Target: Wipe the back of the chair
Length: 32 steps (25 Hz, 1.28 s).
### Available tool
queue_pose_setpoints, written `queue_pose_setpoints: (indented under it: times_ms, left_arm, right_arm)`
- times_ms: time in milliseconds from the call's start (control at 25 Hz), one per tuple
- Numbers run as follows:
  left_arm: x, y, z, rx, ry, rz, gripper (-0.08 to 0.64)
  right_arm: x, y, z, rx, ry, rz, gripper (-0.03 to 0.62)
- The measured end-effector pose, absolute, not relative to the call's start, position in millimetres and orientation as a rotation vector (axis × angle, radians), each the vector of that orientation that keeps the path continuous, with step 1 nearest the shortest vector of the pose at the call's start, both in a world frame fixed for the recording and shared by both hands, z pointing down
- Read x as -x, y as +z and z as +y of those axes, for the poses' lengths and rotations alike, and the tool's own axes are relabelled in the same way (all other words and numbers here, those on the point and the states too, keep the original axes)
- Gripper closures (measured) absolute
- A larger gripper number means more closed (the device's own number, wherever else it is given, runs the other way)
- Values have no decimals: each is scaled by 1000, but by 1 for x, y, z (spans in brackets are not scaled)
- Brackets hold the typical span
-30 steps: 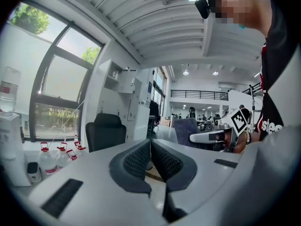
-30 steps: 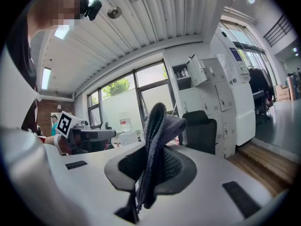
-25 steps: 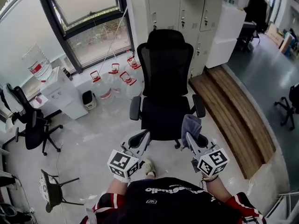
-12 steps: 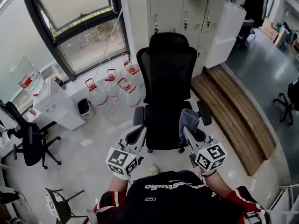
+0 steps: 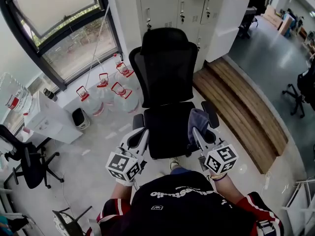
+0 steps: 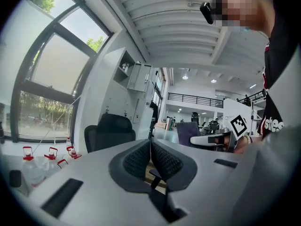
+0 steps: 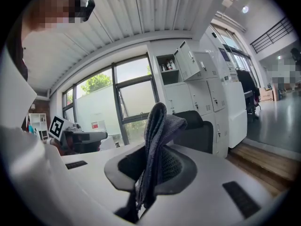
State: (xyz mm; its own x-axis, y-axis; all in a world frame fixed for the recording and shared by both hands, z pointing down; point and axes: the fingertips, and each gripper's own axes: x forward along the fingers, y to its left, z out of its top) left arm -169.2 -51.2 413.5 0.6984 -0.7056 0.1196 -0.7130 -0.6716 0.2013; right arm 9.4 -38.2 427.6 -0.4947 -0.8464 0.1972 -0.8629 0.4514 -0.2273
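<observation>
One black office chair [image 5: 166, 90] faced a person who carried two claws, its tall mesh back [image 5: 165, 65] on the side away from them and untouched. The left claw [image 5: 138, 133] hung over the front corner of the chair's seat, just inside one of its two armrests; its own camera showed the jaws pressed together with nothing between them. The right claw [image 5: 199, 131] was over the seat's opposite front corner, beside the other armrest, and was clamped on a single grey cloth [image 5: 197, 120], whose folded upper part stood above the jaws. Neither claw touched the chair's back, and the cloth was well short of it. To the window side of the chair, at least four clear water jugs [image 5: 102, 85] with red handles stood on the floor. A row of pale lockers [image 5: 179, 6] rose behind the chair, and one wooden platform [image 5: 241, 104] ran along the floor on the chair's other side. One further black chair [image 5: 24, 159] stood beyond the jugs, well apart from the first.
</observation>
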Motion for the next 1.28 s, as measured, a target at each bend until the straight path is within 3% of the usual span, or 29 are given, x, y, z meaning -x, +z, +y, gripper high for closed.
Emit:
queue_pose_setpoints:
  times_ms: [840,1280]
  left_arm:
    - [51,407,-304,-2750,88,-1110,534]
    - [-14,431,-382,-2729,75,-1072,535]
  right_arm:
    - [-117,442,-306,-1622,478,-2627,531]
    - [-194,494,-400,-1696,475,-2501,531]
